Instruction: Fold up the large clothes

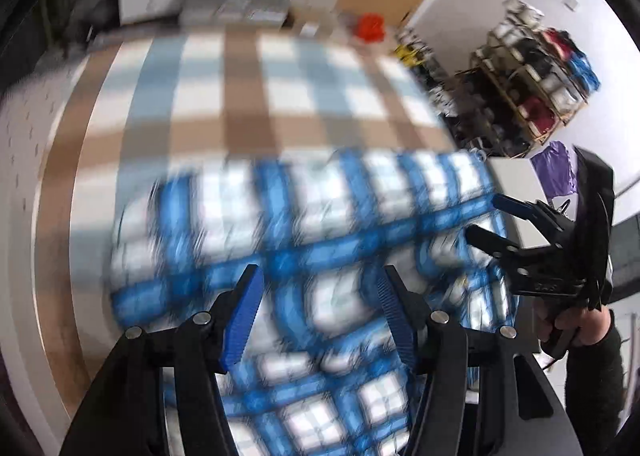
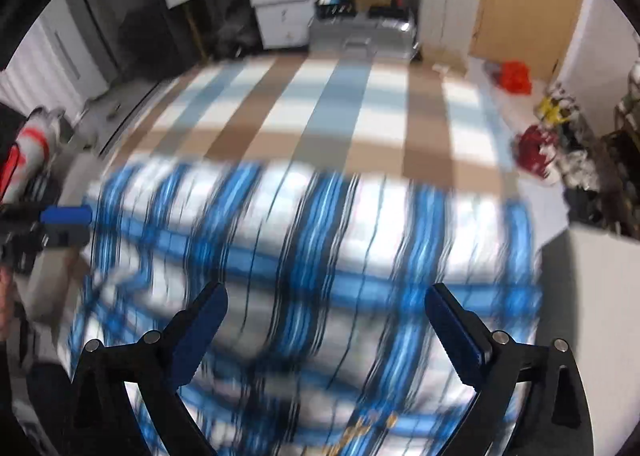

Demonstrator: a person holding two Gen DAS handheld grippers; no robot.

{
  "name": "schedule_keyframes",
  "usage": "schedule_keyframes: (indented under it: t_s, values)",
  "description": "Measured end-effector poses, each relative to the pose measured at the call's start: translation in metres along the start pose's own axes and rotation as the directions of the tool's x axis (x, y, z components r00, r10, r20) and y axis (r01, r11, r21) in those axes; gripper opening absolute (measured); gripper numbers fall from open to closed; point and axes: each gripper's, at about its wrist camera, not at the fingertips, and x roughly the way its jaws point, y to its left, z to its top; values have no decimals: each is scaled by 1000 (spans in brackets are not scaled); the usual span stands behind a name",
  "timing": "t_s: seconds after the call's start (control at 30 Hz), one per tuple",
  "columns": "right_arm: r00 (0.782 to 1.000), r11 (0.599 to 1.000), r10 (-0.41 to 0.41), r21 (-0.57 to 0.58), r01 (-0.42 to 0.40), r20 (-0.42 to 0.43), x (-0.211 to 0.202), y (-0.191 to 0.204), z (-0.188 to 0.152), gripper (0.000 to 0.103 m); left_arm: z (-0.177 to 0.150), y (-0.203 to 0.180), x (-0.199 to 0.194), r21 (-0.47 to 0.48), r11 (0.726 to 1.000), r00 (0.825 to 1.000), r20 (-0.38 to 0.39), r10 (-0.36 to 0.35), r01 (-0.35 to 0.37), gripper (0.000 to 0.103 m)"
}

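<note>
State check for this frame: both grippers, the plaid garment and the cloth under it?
Left gripper: jaws partly open, nothing between them, above the garment.
Right gripper: jaws wide open, empty, above the garment.
Plaid garment: blue and white, lying on the cloth, not gripped; too blurred to tell its folds.
Checked cloth: spread flat, brown, blue and white.

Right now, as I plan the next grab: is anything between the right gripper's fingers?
No. In the right wrist view the right gripper stands wide open, with only the blue plaid garment lying below the gap, not pinched.
</note>
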Motion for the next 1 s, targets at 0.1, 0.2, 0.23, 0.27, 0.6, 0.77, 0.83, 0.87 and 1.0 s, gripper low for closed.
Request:
schedule_keyframes:
  t_s: [0.1, 0.2, 0.23, 0.27, 0.6, 0.77, 0.83, 0.87, 1.0]
  values:
    - [999, 1000, -1, 13, 1, -47, 27, -12, 23, 102, 21, -16, 34, 28, 1000, 999, -43, -3, 5, 57]
    - [980, 996, -89, -4, 90, -178, 74, -23, 14, 102, 25, -4, 90, -62, 998, 986, -168, -20, 10, 57]
    - [973, 995, -98, -10, 98, -210, 86, -29, 9, 102, 24, 2, 106, -88, 996, 979, -201, -23, 5, 57]
    - [965, 995, -103, -20, 101, -240, 99, -31, 0, 103, 22, 3, 117, -112, 994, 976, -215, -30, 6, 57]
    - [995, 1000, -1, -30, -2, -102, 43, -21, -19, 103, 8, -9, 98, -87, 996, 973, -229, -7, -13, 56]
    - [995, 983, 25, -177, -43, -100, 17, 27, -53, 103, -33, -38, 85, 22, 999, 972, -231, -28, 34, 57]
    - [986, 978, -23, -207, -12, -166, 36, 41, -77, 103, -40, -36, 96, 34, 999, 966, -257, 18, -10, 56]
    - [979, 978, -43, -209, 1, -201, 47, 41, -87, 103, -47, -30, 105, 14, 1000, 962, -271, 16, -13, 56]
    - [988, 990, -2, -136, -19, -153, 44, 31, -108, 103, -59, -24, 107, -27, 999, 974, -226, 15, -22, 56]
